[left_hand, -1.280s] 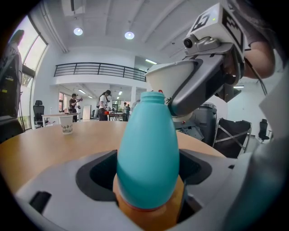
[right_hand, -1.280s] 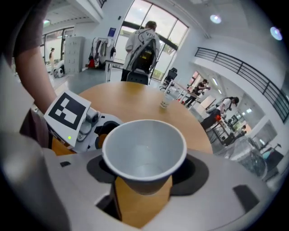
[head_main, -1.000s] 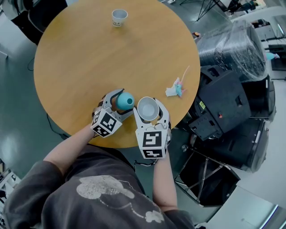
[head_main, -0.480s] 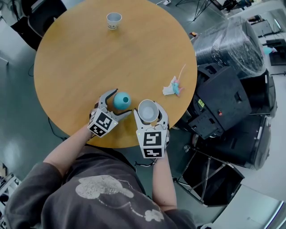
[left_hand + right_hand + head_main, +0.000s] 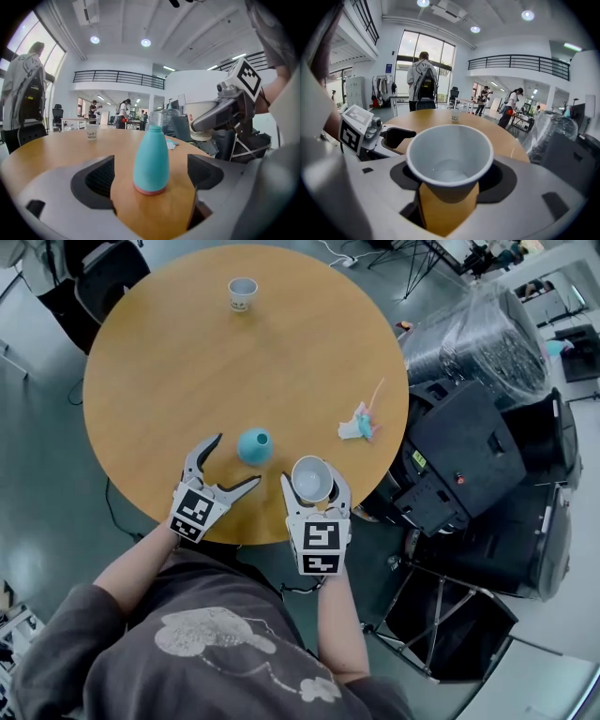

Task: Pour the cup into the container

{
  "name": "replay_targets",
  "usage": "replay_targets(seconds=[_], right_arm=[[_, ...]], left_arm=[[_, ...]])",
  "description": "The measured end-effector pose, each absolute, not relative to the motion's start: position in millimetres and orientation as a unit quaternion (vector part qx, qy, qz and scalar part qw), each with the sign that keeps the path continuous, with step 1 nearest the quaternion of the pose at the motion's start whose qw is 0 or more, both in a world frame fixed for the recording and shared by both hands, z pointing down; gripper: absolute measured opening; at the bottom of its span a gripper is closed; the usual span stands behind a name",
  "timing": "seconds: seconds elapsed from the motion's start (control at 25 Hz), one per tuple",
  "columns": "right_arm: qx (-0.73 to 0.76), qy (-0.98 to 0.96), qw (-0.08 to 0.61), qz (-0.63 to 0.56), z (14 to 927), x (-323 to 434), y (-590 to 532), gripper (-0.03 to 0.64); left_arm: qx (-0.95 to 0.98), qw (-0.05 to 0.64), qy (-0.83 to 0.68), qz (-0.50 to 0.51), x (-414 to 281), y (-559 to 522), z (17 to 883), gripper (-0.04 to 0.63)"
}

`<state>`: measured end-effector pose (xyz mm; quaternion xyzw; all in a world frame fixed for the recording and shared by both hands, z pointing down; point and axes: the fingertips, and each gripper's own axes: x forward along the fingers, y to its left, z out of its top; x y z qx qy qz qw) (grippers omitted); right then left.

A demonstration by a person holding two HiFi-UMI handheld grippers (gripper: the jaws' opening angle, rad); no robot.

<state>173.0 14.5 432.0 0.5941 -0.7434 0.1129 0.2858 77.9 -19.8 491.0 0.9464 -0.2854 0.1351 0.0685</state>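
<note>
A teal bottle-shaped container (image 5: 255, 445) stands upright on the round wooden table (image 5: 169, 362). My left gripper (image 5: 237, 459) sits just behind it near the table's front edge. Its jaws are opening wide and do not touch the container. In the left gripper view the container (image 5: 151, 159) stands free between and slightly ahead of the pads (image 5: 96, 180). My right gripper (image 5: 312, 482) is shut on a white paper cup (image 5: 311, 478), held upright to the right of the container. The right gripper view looks into the cup (image 5: 450, 154); whether it holds anything is unclear.
A second paper cup (image 5: 243, 292) stands at the table's far side. A small pink and teal object (image 5: 364, 422) lies near the right edge. Black equipment cases (image 5: 469, 465) and a plastic-wrapped stack (image 5: 478, 343) crowd the floor on the right.
My left gripper has let go of the teal container, spread its jaws and drawn back toward the table's front edge. The container now stands alone. The right gripper with the cup has barely moved.
</note>
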Motion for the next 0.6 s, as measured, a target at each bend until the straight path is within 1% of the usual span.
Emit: replay_targets(seconds=[0.2, 0.48, 0.52, 0.56, 0.6], right_arm=[[0.590, -0.758, 0.259, 0.104, 426.3, 159.6, 30.4, 0.288], [0.565, -0.783, 0.242, 0.097, 420.8, 111.2, 41.4, 0.288], [0.565, -0.783, 0.241, 0.097, 421.7, 104.3, 39.8, 0.288], [0.566, -0.783, 0.239, 0.096, 421.6, 97.3, 37.3, 0.288], [0.568, -0.783, 0.236, 0.093, 420.4, 90.1, 33.9, 0.288]], left_arm=[[0.933, 0.066, -0.336, 0.115, 42.7, -10.2, 469.6, 0.477], [0.929, 0.062, -0.351, 0.098, 6.3, -10.6, 443.0, 0.466], [0.928, 0.067, -0.354, 0.092, 0.9, -14.5, 441.8, 0.449], [0.928, 0.071, -0.355, 0.087, -4.8, -18.9, 440.9, 0.414], [0.928, 0.074, -0.355, 0.084, -10.5, -23.5, 440.4, 0.358]])
